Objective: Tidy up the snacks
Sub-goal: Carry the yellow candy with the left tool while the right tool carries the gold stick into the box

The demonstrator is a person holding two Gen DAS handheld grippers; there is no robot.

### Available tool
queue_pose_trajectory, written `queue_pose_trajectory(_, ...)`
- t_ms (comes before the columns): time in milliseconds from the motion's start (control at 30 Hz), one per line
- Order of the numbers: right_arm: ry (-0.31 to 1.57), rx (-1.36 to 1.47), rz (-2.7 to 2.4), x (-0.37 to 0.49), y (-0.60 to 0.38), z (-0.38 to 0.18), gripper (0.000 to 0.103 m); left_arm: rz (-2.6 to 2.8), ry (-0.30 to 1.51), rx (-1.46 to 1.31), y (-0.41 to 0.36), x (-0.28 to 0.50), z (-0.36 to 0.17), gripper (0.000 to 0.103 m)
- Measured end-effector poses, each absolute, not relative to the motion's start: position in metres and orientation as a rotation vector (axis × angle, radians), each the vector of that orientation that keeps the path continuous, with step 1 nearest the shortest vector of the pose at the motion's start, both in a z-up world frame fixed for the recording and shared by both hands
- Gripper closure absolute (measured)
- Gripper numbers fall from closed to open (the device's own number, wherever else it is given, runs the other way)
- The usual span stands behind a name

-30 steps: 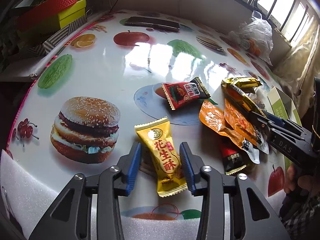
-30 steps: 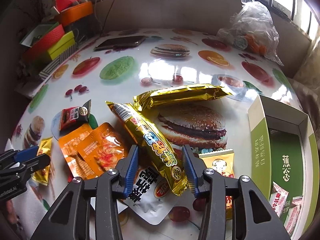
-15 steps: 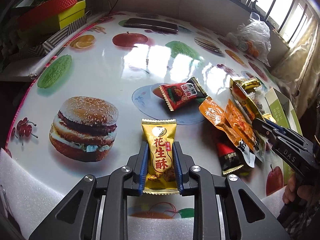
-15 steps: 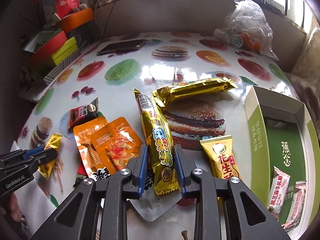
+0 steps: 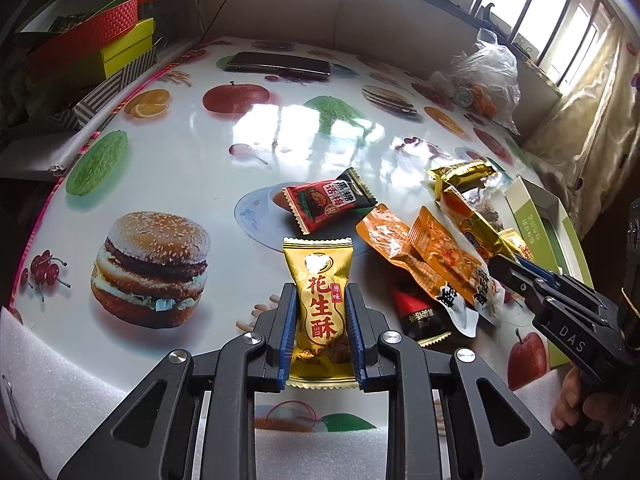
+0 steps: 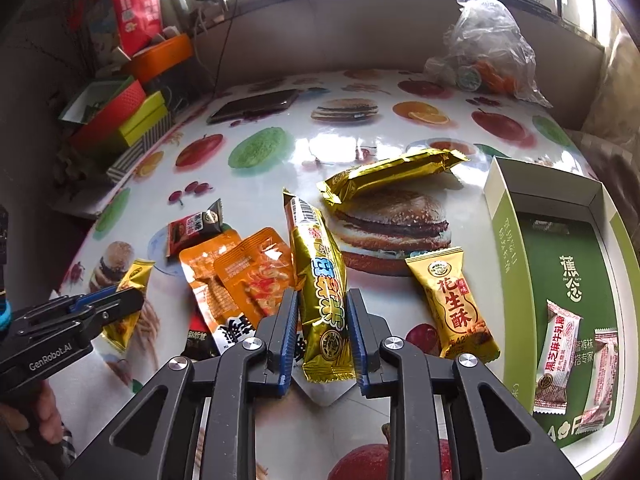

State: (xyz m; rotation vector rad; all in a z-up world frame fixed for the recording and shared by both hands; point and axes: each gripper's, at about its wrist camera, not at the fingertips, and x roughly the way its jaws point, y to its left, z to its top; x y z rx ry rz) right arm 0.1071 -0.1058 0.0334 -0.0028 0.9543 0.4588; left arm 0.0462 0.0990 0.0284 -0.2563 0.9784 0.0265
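Your left gripper (image 5: 322,336) pinches the yellow peanut candy (image 5: 320,312) by its lower half, pads against both long edges. Your right gripper (image 6: 322,336), whose jaws have just been closing, clamps the gold snack bar (image 6: 320,280) near its bottom end.

Both grips sit low on slick foil, so a wrapper could slide out or swing if you move fast. The bar's free end could also catch the orange pouches (image 6: 240,276) touching its left side and drag them along.

Taking the green box (image 6: 560,280) as landmark: the bar lies left of it, the candy far beyond the pouches, well apart from it. Each wrapper's long axis runs straight away from its gripper, top end pointing toward the far side of the table (image 5: 180,160); the bar leans slightly left.
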Motion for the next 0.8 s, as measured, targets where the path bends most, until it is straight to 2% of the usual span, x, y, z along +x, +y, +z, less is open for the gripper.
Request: queue_pose_trajectory(800,0.846,0.096,0.356,0.078,-0.161,0.076,0.080,-0.158,0.916,-0.195,0.036,0.060,0.069,0.079)
